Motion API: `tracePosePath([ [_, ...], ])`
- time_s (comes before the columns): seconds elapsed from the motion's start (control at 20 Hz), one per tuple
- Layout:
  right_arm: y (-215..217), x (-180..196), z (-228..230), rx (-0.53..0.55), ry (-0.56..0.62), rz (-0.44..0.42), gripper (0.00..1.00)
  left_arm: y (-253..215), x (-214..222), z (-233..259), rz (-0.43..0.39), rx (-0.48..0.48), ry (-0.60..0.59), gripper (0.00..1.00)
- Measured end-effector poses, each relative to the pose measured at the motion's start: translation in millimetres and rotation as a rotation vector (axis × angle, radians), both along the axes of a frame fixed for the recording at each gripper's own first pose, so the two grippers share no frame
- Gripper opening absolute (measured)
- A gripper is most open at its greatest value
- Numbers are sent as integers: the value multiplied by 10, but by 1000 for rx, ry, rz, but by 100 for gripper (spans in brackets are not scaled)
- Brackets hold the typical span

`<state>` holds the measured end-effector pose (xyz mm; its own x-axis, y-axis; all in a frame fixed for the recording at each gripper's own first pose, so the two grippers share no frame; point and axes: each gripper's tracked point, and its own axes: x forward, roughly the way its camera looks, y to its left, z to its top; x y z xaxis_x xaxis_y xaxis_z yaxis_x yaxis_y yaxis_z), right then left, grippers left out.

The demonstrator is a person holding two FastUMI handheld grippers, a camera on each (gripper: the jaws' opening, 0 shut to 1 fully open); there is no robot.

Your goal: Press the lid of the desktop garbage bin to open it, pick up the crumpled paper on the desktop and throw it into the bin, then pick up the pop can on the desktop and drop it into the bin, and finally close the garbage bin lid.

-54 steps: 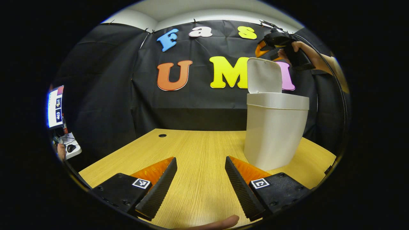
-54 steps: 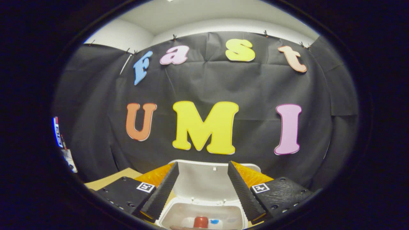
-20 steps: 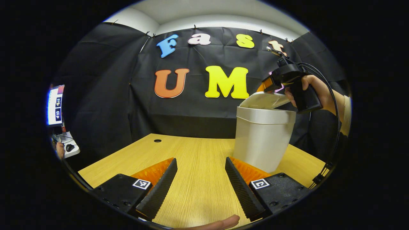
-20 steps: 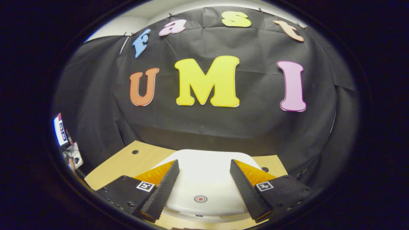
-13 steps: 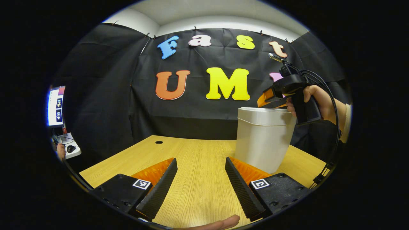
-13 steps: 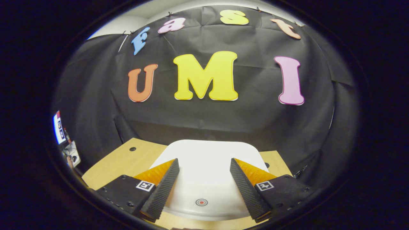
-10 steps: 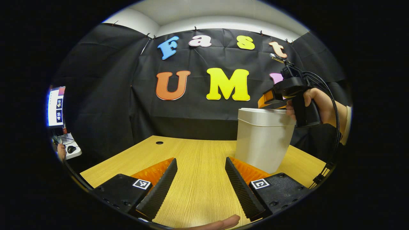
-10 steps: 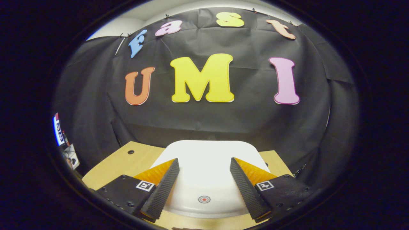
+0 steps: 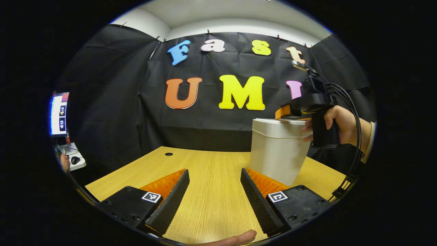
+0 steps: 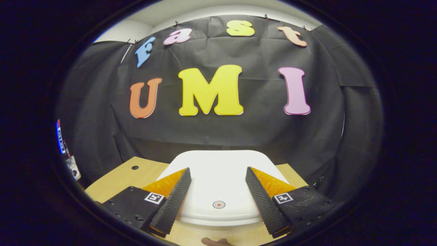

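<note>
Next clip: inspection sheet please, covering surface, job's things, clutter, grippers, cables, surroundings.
Surface: wooden desk, a grommet hole near its back edge.
Job's things: bin upright, lid down and flat.
Clutter: nothing seen on the desk.
Grippers: left hand-held gripper open above bare desk; right hand-held gripper open, over the lid.
Cables: black cables loop from the right gripper past the hand.
Surroundings: black cloth wall, lit screen at left.

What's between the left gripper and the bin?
Bare wooden desk in the left gripper view. The left gripper is open; the bin stands ahead to its right, lid shut.
</note>
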<state>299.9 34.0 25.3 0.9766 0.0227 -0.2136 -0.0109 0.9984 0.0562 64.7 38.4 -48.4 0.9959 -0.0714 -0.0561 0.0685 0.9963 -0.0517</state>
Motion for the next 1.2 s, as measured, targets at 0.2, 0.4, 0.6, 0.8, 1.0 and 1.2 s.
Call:
tracePosePath([
  [0.2, 18, 15, -7, -23, -105, 21, 100, 32, 24, -33, 12, -1, 11, 97],
  [0.4, 5, 51, -66, -10, -113, 11, 100, 33, 61, -121, 22, -19, 38, 98],
  [0.6, 20, 50, -68, -8, -115, 10, 100, 52, 103, -207, 38, -30, 68, 98],
  [0.8, -9, 1, -5, 35, -108, -30, 99, 140, 127, -292, 75, -40, 97, 98],
  [1.0, 33, -88, 23, -25, -119, -40, 99, 164, 143, -317, 87, -44, 106, 98],
  [1.2, 8, -116, 64, -24, -85, -38, 98, 290, 154, -308, 133, -3, 97, 98],
])
